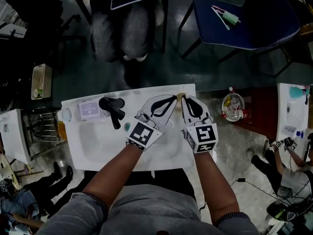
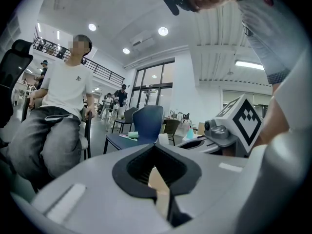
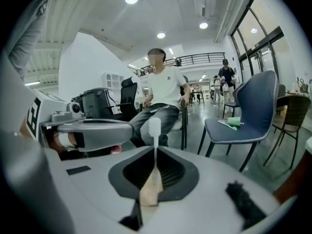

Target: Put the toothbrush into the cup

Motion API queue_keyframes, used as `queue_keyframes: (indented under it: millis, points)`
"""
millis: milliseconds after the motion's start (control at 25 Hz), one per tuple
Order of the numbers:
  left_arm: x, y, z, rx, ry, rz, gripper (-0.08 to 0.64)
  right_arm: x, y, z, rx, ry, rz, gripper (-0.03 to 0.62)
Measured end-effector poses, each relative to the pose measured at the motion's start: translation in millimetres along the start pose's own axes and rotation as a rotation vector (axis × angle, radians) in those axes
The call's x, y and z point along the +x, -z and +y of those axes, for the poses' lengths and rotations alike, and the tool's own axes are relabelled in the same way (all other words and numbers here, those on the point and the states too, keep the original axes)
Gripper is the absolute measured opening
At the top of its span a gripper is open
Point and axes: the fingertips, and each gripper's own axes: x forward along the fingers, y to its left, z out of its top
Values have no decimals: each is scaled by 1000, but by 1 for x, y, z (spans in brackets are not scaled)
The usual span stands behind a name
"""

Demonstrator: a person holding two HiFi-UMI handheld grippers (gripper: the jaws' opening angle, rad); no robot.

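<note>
Looking down from the head: a white worktop (image 1: 80,153) with a sink bowl in it and a black tap (image 1: 112,111) at the back. Over the bowl, two bare arms, each with a tool at the end. Left tool (image 1: 172,100) and right tool (image 1: 188,100) side by side, tips close together near the back edge of the worktop. A small tan bit right at the tips, too small to name from up here. Past the sink, a seated person (image 1: 122,28) in grey trousers. Off to the right, a blue chair (image 1: 244,18) with a green thing (image 1: 230,17) lying on the seat.

From the left tool's own camera: both jaws pressed together, clenched. A thin tan strip (image 2: 158,182) showing in the crack between them, too hidden to name. Right tool just to the right, close by, its black-and-white cube turned this way. Farther off, the seated person on the left and the blue chair in the middle.

From the right tool's own camera: jaws clenched on the toothbrush (image 3: 154,130). Thin white neck pinched in the crack, white brush head sticking straight up past the tips, up in the air. A tan strip in the crack here too, just under the white neck. Left tool just to the left, close and lying level. Behind, the seated person again, and the blue chair on the right.
</note>
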Motion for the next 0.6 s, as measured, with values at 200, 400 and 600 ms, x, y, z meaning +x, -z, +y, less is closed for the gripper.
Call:
queue_keyframes:
  millis: [200,400,600]
  points:
    - [1,3,2,24,6,0,5,4,3,-2,-2,0,22,52]
    - [-1,2,2,23,3,0,5,2,1,-3,-3,4,20,72]
    - [-5,-5,0,36,5,-4,5,-10,-13,-1,-2,1,-22,74]
